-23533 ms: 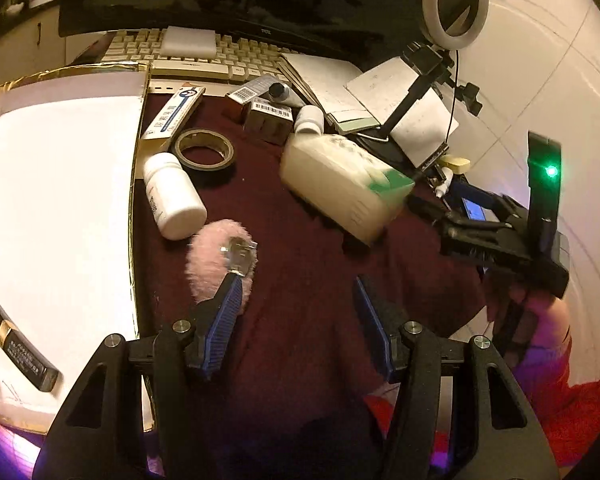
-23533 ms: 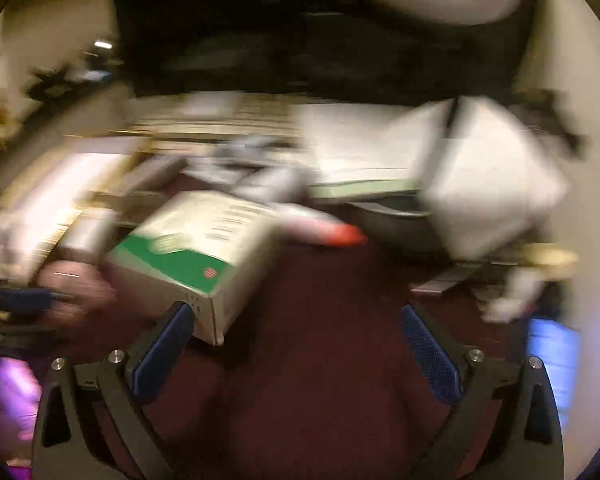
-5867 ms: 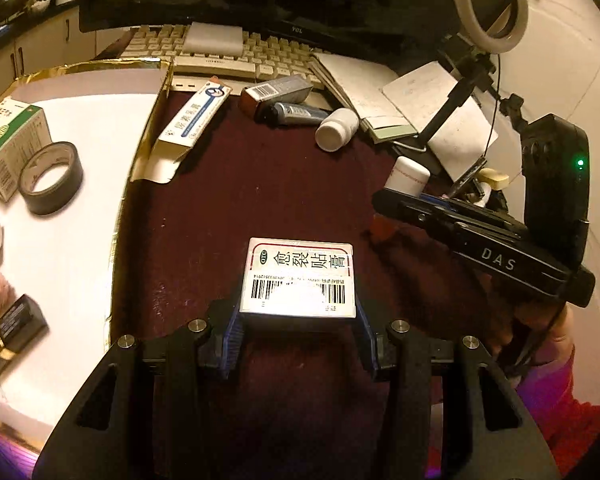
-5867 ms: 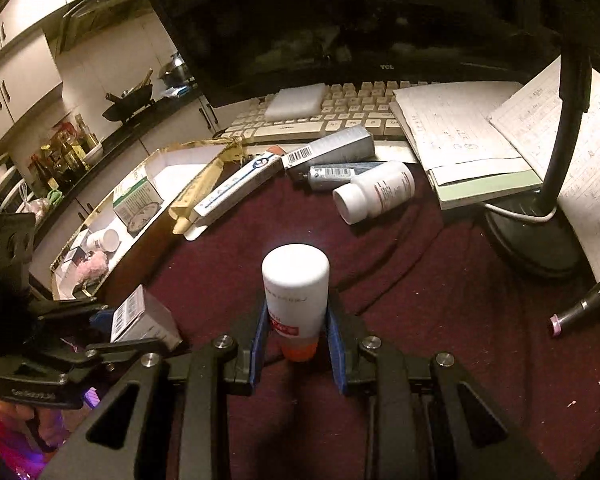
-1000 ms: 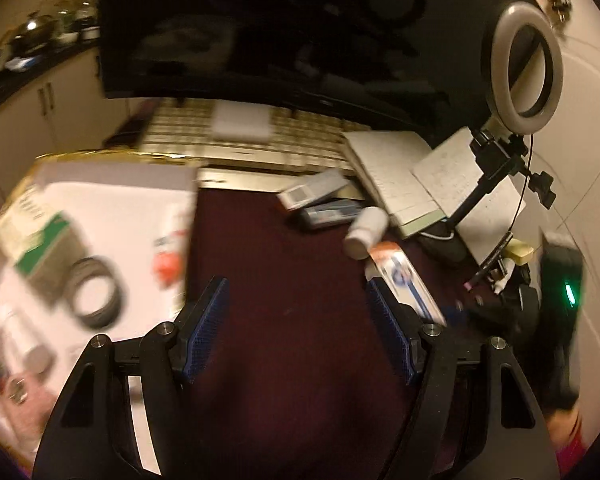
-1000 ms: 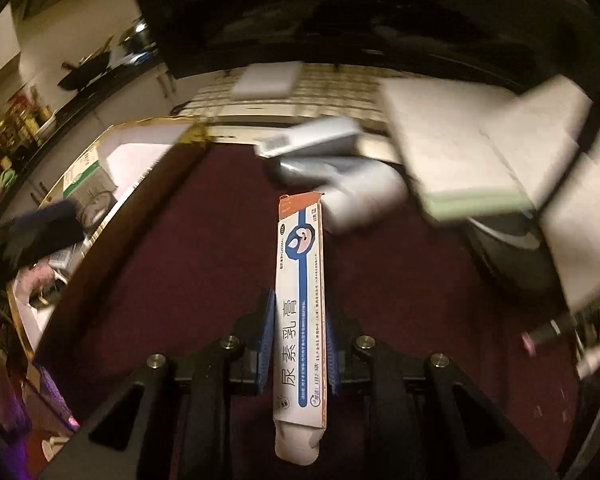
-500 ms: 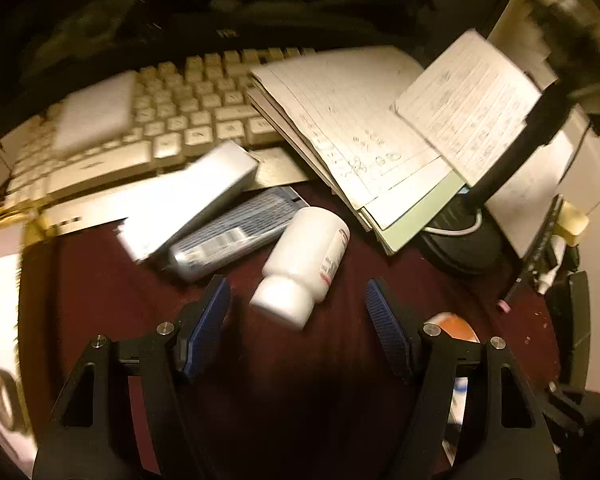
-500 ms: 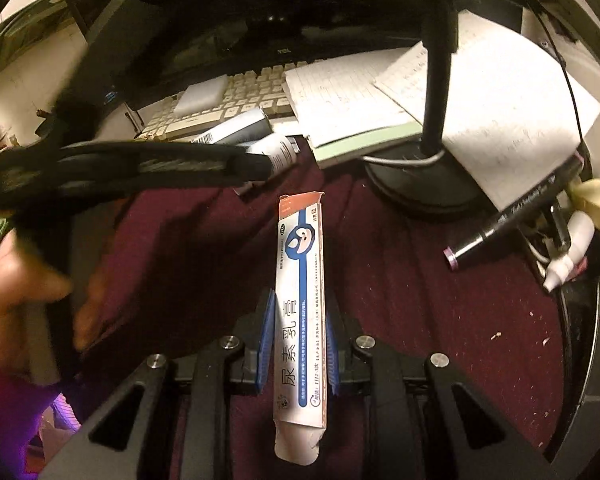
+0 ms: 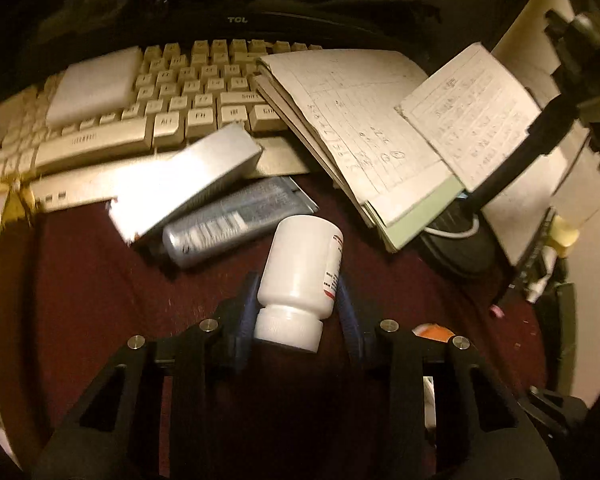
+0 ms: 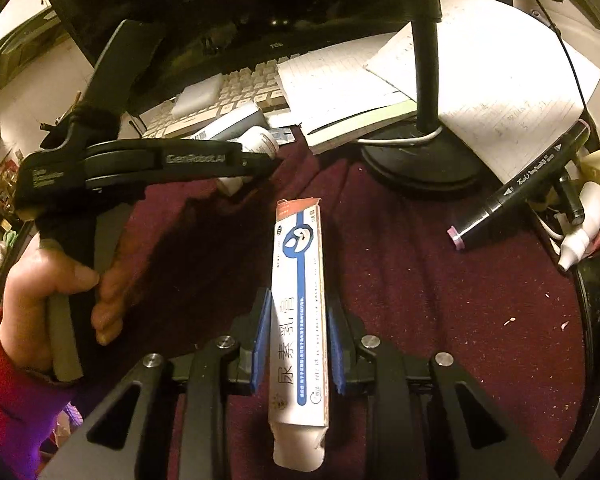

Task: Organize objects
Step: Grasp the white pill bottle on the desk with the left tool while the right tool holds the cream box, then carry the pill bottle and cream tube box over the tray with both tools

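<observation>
My left gripper (image 9: 298, 300) is shut on a white pill bottle (image 9: 300, 268), cap towards the camera, over the maroon cloth (image 9: 100, 288). Behind it lie a grey tube (image 9: 236, 220) and a silver box (image 9: 188, 184). My right gripper (image 10: 298, 340) is shut on a long white and blue ointment box (image 10: 300, 300) with a white tube end sticking out at the near end. The left gripper also shows in the right wrist view (image 10: 256, 164), held by a hand at the left, with the bottle (image 10: 260, 140) between its fingers.
A beige keyboard (image 9: 160, 100) with a white block (image 9: 96, 84) on it lies at the back under a monitor. Notebooks (image 9: 360, 128) and a black lamp stand (image 10: 424, 152) are at the right. A black marker (image 10: 520, 188) lies at the far right.
My left gripper has moved forward and closed on the white pill bottle. My right gripper holds the ointment box as before.
</observation>
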Motion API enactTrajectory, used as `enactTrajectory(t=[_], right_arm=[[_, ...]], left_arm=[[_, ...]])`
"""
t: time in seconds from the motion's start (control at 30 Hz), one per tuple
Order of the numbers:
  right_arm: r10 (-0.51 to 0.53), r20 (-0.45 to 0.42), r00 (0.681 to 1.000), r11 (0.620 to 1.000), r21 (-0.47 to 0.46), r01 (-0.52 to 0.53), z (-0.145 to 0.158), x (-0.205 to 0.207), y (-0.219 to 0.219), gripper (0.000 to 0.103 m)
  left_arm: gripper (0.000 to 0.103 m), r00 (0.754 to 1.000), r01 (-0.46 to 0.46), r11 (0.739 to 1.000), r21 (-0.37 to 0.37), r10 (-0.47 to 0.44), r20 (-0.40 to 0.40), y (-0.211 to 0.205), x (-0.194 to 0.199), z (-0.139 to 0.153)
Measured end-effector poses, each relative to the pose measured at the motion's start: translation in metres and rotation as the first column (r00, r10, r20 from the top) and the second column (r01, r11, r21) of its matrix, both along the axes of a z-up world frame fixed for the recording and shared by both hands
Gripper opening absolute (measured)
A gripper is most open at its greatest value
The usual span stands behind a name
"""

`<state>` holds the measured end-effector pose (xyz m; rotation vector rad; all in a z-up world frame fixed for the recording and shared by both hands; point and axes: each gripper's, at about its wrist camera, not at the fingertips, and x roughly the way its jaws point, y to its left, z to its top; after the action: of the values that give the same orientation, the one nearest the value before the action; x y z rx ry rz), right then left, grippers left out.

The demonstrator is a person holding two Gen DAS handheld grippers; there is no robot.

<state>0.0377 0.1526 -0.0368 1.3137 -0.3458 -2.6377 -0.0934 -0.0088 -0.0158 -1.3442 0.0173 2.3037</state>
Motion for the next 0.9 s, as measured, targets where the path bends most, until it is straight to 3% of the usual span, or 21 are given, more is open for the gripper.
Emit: enactTrajectory(t=[0.17, 0.3, 0.57, 0.7, 0.9], right_arm=[[0.017, -0.024, 1.0, 0.999, 0.047, -0.016, -0.001, -0.001, -0.006, 0.026], [0.026, -0.05, 0.998, 0.994, 0.111, -0.021, -0.001, 0.001, -0.015, 0.024], [0.055, -0.069, 0.996, 0.999, 0.002, -0.055, 0.007, 0.0, -0.016, 0.02], [0.069, -0.083, 0.994, 0.997, -0.013, -0.07, 0.012, 0.004, -0.022, 0.02], [0.099, -0.097, 0.99, 0.994, -0.033, -0.103, 0.016, 0.004, -0.036, 0.02]], left_arm=[[0.038, 1.0, 0.011, 0.996, 0.091, -0.011, 0.001, -0.024, 0.026, 0.012], [0.038, 0.999, 0.028, 0.993, 0.118, -0.023, -0.041, -0.037, 0.062, 0.027], [0.038, 0.996, 0.017, 0.983, 0.181, -0.002, -0.088, -0.074, 0.107, 0.045], [0.038, 0.995, -0.036, 0.975, 0.221, 0.056, -0.085, -0.114, 0.127, 0.049], [0.038, 0.977, -0.129, 0.968, 0.217, 0.161, -0.138, -0.167, 0.154, 0.063]])
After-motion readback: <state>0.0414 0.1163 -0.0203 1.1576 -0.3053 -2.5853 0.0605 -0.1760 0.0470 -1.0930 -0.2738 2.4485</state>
